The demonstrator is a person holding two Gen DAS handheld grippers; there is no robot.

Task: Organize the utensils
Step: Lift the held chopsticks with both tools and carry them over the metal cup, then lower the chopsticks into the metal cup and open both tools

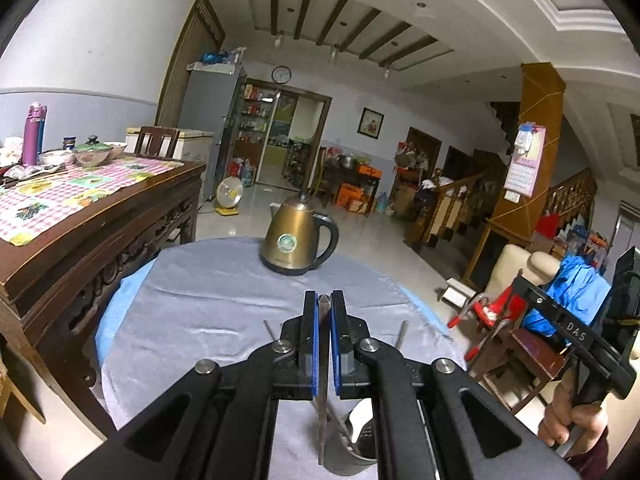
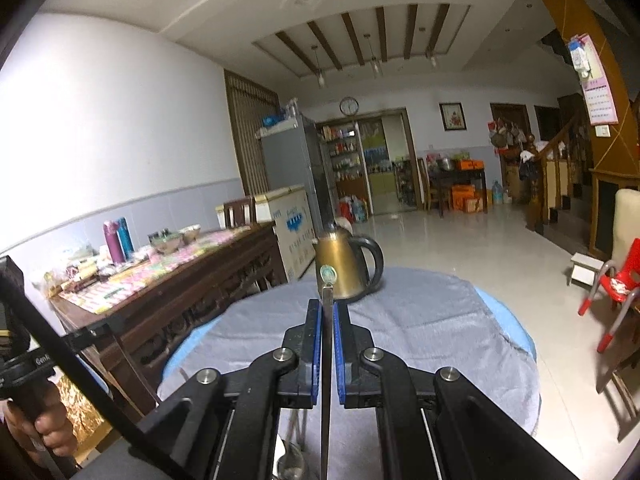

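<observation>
You had both tongs clamped: your left gripper (image 1: 325, 304) pinched a thin metal utensil (image 1: 322, 408) and your right gripper (image 2: 327, 312) another slim utensil (image 2: 326, 380), both raised on your side of the kettle (image 1: 298, 238). Each ran lengthwise between the jaws, tip toward that kettle. By my read, sorting had barely begun; the metal cup (image 1: 356, 448) below them waited.

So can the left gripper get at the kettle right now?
Probably not to grasp it: the cloth in front of the kettle is bare, but the left gripper is already shut on a utensil.
</observation>
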